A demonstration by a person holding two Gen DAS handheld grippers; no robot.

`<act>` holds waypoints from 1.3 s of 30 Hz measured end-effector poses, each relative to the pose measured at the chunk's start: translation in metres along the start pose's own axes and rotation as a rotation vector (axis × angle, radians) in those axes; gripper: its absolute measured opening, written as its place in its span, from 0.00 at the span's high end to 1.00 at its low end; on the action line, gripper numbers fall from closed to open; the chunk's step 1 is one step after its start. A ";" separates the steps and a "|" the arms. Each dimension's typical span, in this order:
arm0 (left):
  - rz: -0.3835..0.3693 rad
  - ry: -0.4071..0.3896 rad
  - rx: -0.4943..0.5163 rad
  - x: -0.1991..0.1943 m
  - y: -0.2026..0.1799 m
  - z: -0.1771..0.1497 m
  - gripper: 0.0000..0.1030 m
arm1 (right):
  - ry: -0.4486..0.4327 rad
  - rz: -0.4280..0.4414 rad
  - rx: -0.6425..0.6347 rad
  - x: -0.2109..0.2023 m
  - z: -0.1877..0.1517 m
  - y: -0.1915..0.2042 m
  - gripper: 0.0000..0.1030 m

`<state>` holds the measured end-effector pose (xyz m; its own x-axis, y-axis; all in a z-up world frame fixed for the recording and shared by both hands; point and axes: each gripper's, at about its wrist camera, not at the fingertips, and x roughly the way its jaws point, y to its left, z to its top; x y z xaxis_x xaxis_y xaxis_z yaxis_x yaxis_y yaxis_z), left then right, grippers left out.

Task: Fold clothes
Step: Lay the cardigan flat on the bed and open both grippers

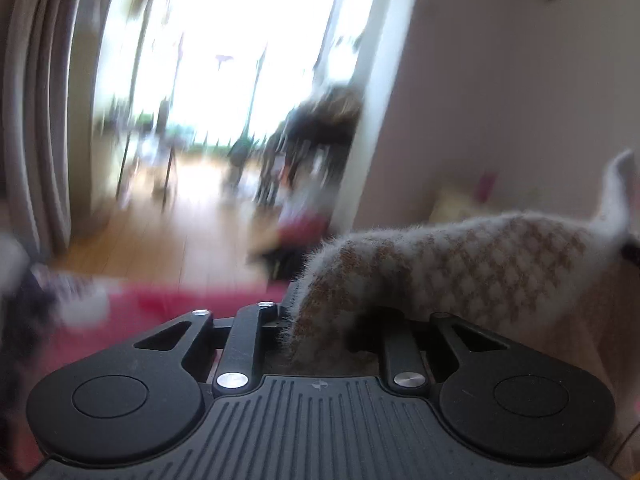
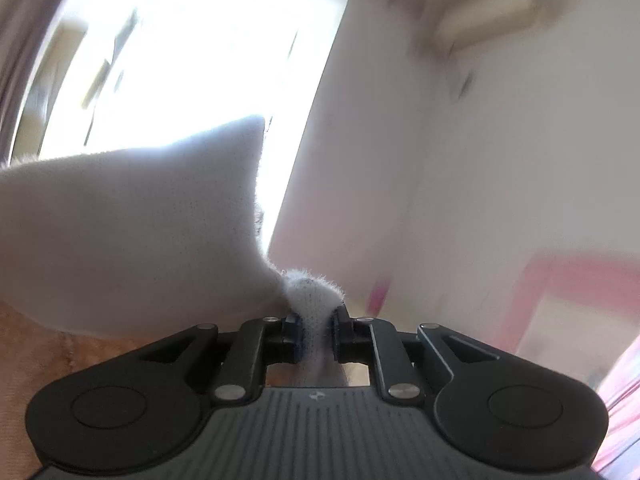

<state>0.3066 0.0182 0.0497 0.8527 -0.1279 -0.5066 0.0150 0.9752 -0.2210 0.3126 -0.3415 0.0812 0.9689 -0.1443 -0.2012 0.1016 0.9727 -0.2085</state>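
Mid-fold carry: right claw [image 2: 316, 336] pinches a bunched white edge of the fuzzy sweater [image 1: 460, 264]. Left claw [image 1: 320, 320] grips its patterned end, jaws narrow. Sweater hangs between them, airborne. Next: lay flat, keep tension even.

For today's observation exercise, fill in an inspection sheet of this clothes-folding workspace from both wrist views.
Surface: red surface below the left gripper, blurred.
Job's things: fuzzy white and tan knit garment, stretched between both grippers.
Clutter: blurred objects on the wooden floor.
Grippers: left gripper with knit between its fingers; right gripper pinching a white fold.
Cables: nothing seen.
Surroundings: bright window, curtain, pale wall.
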 end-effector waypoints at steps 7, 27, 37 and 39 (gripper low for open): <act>0.140 0.253 -0.092 0.121 0.058 -0.080 0.61 | 0.625 0.096 0.187 0.139 -0.139 0.027 0.57; -0.296 0.230 0.093 -0.087 -0.021 -0.098 0.45 | 0.489 0.092 1.258 -0.177 -0.232 -0.171 0.27; -0.657 0.404 0.426 -0.175 -0.097 -0.195 0.30 | 0.659 0.190 1.076 -0.247 -0.245 -0.099 0.27; -0.688 0.429 0.482 -0.175 -0.120 -0.211 0.29 | 0.665 0.225 0.937 -0.255 -0.226 -0.083 0.27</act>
<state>0.0458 -0.1141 -0.0110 0.3124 -0.6656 -0.6777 0.7399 0.6180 -0.2659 0.0060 -0.4260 -0.0663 0.7055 0.2513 -0.6626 0.3384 0.7021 0.6266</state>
